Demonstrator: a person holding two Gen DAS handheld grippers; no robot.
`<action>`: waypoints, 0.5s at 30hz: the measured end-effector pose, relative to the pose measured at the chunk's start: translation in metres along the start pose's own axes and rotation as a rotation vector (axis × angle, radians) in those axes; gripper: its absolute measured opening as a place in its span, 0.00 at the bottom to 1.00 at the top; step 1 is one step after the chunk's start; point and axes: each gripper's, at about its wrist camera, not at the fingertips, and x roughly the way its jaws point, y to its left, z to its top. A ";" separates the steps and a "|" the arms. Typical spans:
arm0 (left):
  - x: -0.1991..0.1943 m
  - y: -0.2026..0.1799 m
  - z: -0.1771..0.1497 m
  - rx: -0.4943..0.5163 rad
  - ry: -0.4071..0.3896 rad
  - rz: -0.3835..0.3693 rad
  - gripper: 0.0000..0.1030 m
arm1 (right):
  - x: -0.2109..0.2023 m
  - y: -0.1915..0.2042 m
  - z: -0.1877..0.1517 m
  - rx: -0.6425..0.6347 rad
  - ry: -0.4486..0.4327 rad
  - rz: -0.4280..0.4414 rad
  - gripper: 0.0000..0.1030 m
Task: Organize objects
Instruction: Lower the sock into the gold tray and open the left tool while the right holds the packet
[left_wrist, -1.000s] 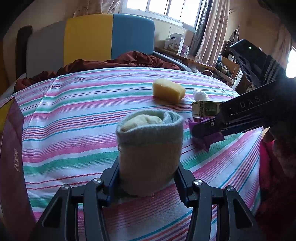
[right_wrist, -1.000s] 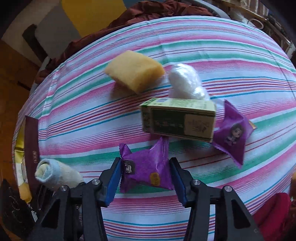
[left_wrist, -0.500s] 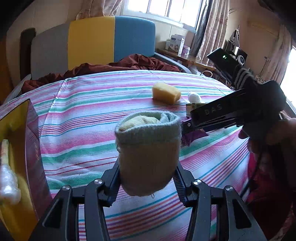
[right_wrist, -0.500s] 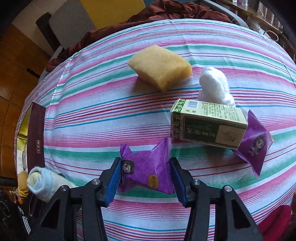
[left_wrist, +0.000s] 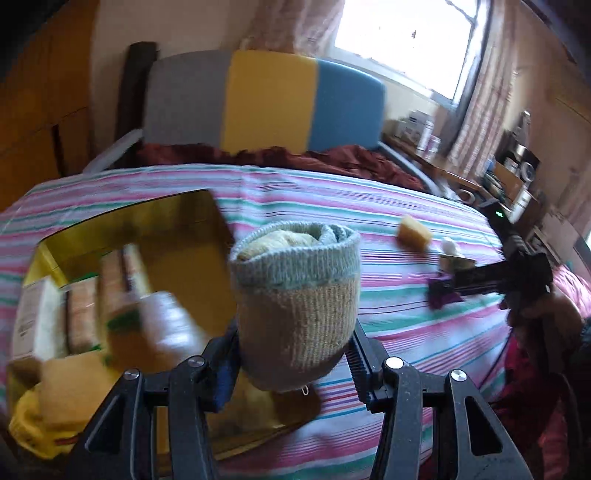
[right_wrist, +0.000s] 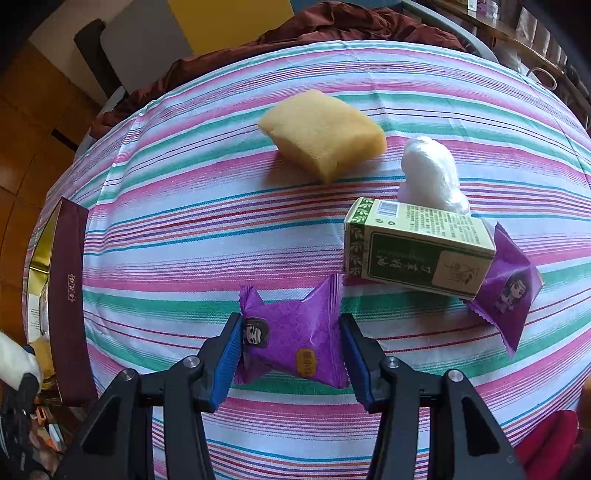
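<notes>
Rolled sock (left_wrist: 295, 314) dead centre in the left view, clamped in the left tongs (left_wrist: 293, 363), both jaws pressed into its sides, and it hangs over the near edge of the gold box (left_wrist: 177, 225) at lower left of that frame. The box already holds a blurred heap: packets, something white, a yellow bag at the bottom corner. I can't tell them apart through the motion blur.

Over to the right view. Purple packet (right_wrist: 291, 343) sits low centre, right tongs (right_wrist: 290, 350) around it, blue pads touching or very nearly touching its two crimped ends. It looks gripped, though whether it is off the cloth I can't say.

Spread out on the striped desk (right_wrist: 184, 206): a green carton (right_wrist: 417, 251) right of centre, lying partly on a second purple packet (right_wrist: 509, 284) at the right edge, a white wad (right_wrist: 430, 173) just behind the carton, and a yellow sponge (right_wrist: 325, 129) toward upper centre, apart from the rest. The box shows again at far left of this frame, its maroon wall (right_wrist: 68, 288) facing the camera.

So, the tally as I read it: several things boxed, sock about to go in, one packet in hand, four pieces left on the cloth. Somewhere past the middle, I'd judge.
</notes>
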 end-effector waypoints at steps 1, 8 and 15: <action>-0.002 0.011 -0.003 -0.013 0.008 0.021 0.50 | 0.000 0.000 0.000 -0.005 0.001 -0.004 0.51; -0.006 0.060 -0.036 -0.083 0.073 0.118 0.50 | 0.002 0.004 0.001 -0.028 0.001 -0.026 0.51; 0.001 0.068 -0.049 -0.097 0.117 0.152 0.52 | 0.002 0.005 0.001 -0.040 -0.002 -0.038 0.51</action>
